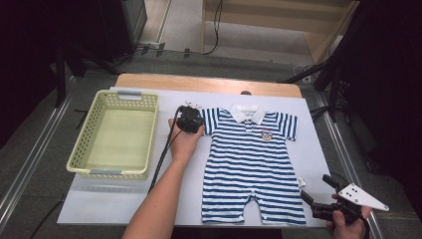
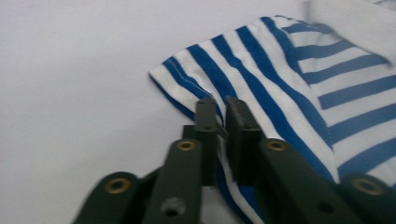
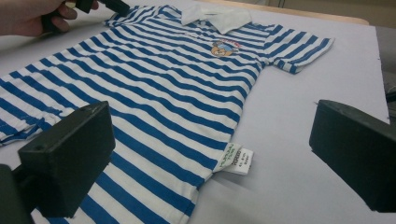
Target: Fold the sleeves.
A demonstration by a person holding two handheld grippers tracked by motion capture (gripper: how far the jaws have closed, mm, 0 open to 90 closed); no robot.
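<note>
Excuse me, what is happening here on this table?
A person works with two hand-held grippers on a striped baby romper that lies flat on a white sheet. The left gripper is shut on the edge of one sleeve. The right gripper waits open near the romper's bottom corner. A green basket stands beside it.

Bare forearms, no sleeves in view. Carried a black left gripper with a black cable trailing toward the near edge; dark jaws showed brass-coloured rivets and small screw holes. Bore a grey three-cornered plate with small dots atop the black right gripper, jaws ending in blocky black pads.
</note>
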